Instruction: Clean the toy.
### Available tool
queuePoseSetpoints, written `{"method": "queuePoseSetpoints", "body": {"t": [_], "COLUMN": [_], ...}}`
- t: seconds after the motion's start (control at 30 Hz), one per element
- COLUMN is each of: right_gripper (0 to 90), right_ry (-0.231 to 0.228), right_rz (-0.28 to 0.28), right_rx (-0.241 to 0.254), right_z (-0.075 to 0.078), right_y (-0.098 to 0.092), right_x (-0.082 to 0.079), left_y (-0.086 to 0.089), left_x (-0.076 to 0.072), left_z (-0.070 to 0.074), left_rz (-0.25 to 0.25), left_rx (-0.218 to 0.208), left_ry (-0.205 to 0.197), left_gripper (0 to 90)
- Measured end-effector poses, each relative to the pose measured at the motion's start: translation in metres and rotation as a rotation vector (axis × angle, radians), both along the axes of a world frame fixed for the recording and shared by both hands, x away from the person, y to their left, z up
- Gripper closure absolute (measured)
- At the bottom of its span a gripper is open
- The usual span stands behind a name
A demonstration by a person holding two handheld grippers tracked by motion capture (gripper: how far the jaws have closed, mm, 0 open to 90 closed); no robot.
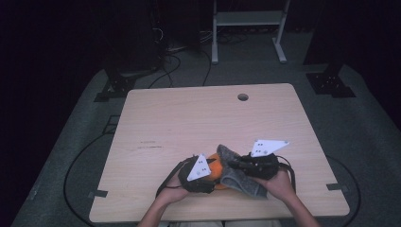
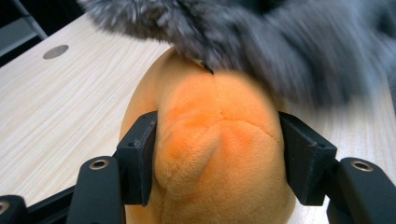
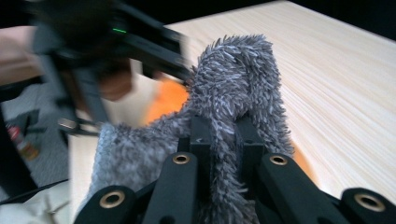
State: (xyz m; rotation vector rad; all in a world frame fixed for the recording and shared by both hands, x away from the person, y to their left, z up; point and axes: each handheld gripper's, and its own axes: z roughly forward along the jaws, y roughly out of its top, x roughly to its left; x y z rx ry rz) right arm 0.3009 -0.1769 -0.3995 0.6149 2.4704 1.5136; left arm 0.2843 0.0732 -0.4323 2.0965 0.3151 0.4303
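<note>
Orange plush fills the gap between your left gripper's (image 2: 215,154) fingers: one orange soft toy (image 2: 215,140), and both pads press into its sides. It sits on the table (image 1: 189,118) near your edge, at the middle. One grey fuzzy cloth (image 3: 233,88) drapes over the toy's top and down its right side. Your right gripper (image 3: 223,140) has its two fingers clenched on a fold of that cloth. That makes two grippers, one toy, one cloth. One round hole (image 1: 242,97) marks the table's far side.
</note>
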Motion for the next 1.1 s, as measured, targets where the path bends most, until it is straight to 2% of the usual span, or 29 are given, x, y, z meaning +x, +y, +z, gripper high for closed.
{"method": "queuePoseSetpoints", "body": {"t": [0.07,0.13,0.17,0.2,0.23,0.3,0.33,0.37,0.4,0.43,0.5,0.53,0.57,0.63,0.67,0.73,0.8,0.83,0.93,0.97,1.07,1.1], "right_gripper": [80.7,80.7,80.7,80.7,80.7,80.7,80.7,80.7,80.7,80.7,80.7,80.7,80.8,80.7,80.7,80.8,80.7,80.7,80.7,80.7,80.7,80.7], "right_ry": [0.027,0.023,0.022,0.021,0.020,0.036,0.041,0.034,0.052,0.061,0.035,0.029,0.032,0.067,0.087,0.094,0.134,0.163,0.174,0.153,0.141,0.178], "right_rz": [-0.021,-0.027,-0.021,-0.010,-0.006,-0.006,-0.024,-0.047,-0.055,-0.054,-0.045,-0.037,-0.040,-0.040,-0.045,-0.064,-0.098,-0.145,-0.157,-0.136,-0.119,-0.129], "right_rx": [0.017,0.021,0.020,0.023,0.025,0.038,0.031,0.018,0.025,0.039,0.029,0.036,0.041,0.063,0.079,0.081,0.088,0.070,0.077,0.117,0.113,0.096], "right_z": [-0.005,-0.006,-0.006,-0.005,-0.005,-0.007,-0.008,-0.010,-0.011,-0.012,-0.010,-0.009,-0.010,-0.013,-0.016,-0.020,-0.030,-0.039,-0.039,-0.033,-0.030,-0.039], "right_y": [-0.009,-0.008,-0.007,-0.005,-0.005,-0.008,-0.010,-0.012,-0.014,-0.015,-0.009,-0.007,-0.006,-0.011,-0.015,-0.018,-0.027,-0.035,-0.039,-0.039,-0.036,-0.036], "right_x": [0.004,0.002,0.001,0.001,0.001,0.005,0.007,0.008,0.008,0.008,0.004,0.003,0.004,0.009,0.012,0.014,0.020,0.026,0.026,0.022,0.020,0.025], "left_y": [0.000,-0.001,-0.001,0.000,0.002,0.003,0.007,0.009,0.009,0.009,0.005,0.005,0.006,0.010,0.010,0.013,0.017,0.019,0.021,0.024,0.027,0.028], "left_x": [0.002,0.006,0.006,0.006,0.005,0.005,0.007,0.008,0.008,0.009,0.009,0.008,0.008,0.009,0.009,0.011,0.013,0.013,0.013,0.014,0.015,0.015], "left_z": [0.001,0.005,0.007,0.007,0.005,0.004,0.003,0.003,0.003,0.005,0.006,0.005,0.004,0.002,0.002,0.000,-0.002,-0.003,-0.003,-0.003,-0.004,-0.004], "left_rz": [-0.003,0.018,0.031,0.034,0.033,0.031,0.034,0.033,0.033,0.031,0.050,0.050,0.045,0.031,0.031,0.029,0.023,0.016,0.014,0.007,0.003,0.005], "left_rx": [-0.020,-0.064,-0.087,-0.074,-0.057,-0.065,-0.046,-0.046,-0.046,-0.059,-0.058,-0.044,-0.040,-0.040,-0.040,-0.045,-0.055,-0.057,-0.054,-0.051,-0.055,-0.059], "left_ry": [0.029,0.088,0.109,0.092,0.067,0.066,0.062,0.070,0.070,0.090,0.104,0.091,0.080,0.076,0.076,0.081,0.091,0.094,0.095,0.098,0.104,0.106], "left_gripper": [32.5,18.5,17.3,20.1,26.8,34.1,36.4,37.5,37.1,33.3,20.8,21.2,25.5,33.5,34.3,34.8,34.9,35.1,35.4,35.4,35.4,35.4]}}
